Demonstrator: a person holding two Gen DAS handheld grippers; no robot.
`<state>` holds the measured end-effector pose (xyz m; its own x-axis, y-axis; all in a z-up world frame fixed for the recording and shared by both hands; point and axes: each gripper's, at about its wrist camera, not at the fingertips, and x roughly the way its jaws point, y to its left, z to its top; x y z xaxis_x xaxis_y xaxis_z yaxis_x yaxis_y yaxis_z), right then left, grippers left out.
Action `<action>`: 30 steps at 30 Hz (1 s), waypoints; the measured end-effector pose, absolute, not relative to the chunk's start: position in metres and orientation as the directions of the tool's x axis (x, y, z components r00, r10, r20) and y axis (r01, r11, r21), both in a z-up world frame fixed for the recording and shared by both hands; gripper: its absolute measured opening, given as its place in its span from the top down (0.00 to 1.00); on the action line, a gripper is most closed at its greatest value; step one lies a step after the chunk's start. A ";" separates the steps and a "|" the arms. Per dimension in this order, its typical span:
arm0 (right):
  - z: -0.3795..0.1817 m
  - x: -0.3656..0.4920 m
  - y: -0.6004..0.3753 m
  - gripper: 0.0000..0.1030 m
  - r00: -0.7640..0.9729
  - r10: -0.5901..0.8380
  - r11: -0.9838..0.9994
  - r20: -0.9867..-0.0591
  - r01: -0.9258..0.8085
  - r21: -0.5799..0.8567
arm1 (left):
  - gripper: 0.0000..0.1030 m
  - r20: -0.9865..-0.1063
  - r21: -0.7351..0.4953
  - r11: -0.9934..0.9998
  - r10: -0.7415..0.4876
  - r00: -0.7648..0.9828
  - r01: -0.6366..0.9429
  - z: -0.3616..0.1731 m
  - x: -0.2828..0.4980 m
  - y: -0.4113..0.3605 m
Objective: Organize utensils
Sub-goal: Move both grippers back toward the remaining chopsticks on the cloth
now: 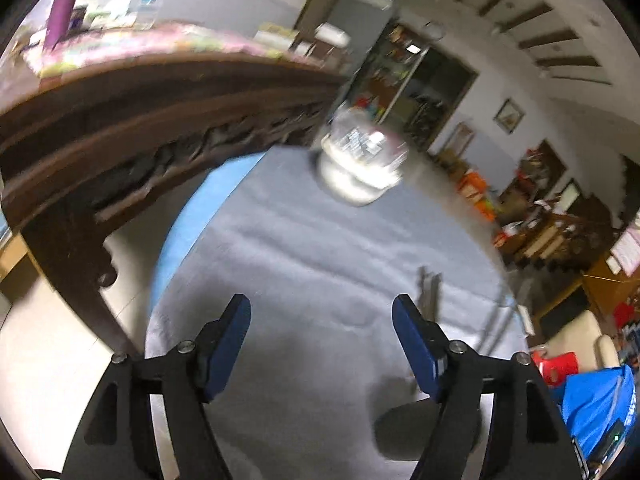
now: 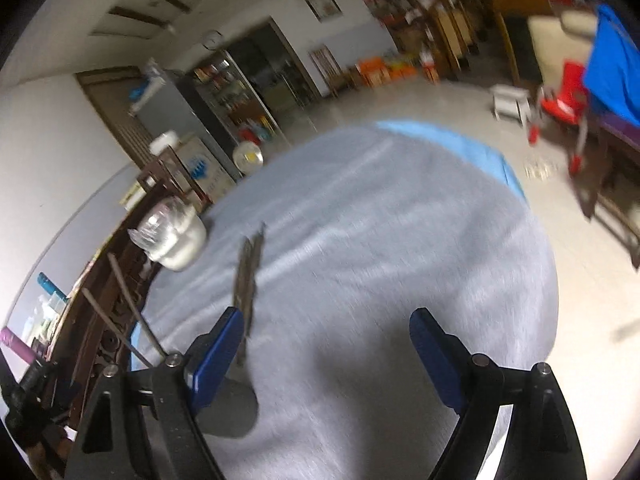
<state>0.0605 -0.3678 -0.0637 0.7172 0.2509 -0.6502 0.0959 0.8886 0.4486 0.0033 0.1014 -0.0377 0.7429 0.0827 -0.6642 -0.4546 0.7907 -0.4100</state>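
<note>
Both the left claw (image 1: pixel 322 312) and the right claw (image 2: pixel 326 326) are seen spread wide and empty above the grey-clothed tabletop (image 2: pixel 380 240), a spatula (image 2: pixel 246 280) lying beside the right one.

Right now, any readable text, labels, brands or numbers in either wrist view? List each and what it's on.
None readable; both views are motion-blurred.
Jar: label with marks, too blurred to read.
White box behind the table: blue logo, no legible words.
Blue cloth at the left view's lower right: white lettering at its edge, cut off and unreadable.
Wall clock: numerals too small.
</note>
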 end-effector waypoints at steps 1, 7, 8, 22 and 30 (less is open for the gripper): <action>-0.070 0.062 -0.368 0.15 0.701 0.249 0.890 -0.669 0.105 0.443 | 0.28 -0.692 -0.388 0.791 0.090 0.716 -0.474 -0.045 0.007 0.103; -0.088 0.066 -0.360 0.15 0.645 0.265 0.908 -0.717 0.083 0.410 | 0.28 -0.823 -0.226 0.829 0.119 0.556 -0.512 -0.086 0.031 0.097; -0.092 0.069 -0.355 0.15 0.638 0.265 0.912 -0.723 0.078 0.403 | 0.28 -0.838 -0.199 0.838 0.124 0.532 -0.509 -0.092 0.035 0.095; -0.110 0.082 -0.340 0.15 0.572 0.251 0.935 -0.781 0.066 0.348 | 0.28 -0.890 -0.088 0.885 0.136 0.436 -0.457 -0.119 0.046 0.074; -0.112 0.097 -0.330 0.15 0.533 0.278 0.940 -0.799 0.020 0.340 | 0.28 -0.903 -0.069 0.894 0.133 0.409 -0.443 -0.129 0.053 0.072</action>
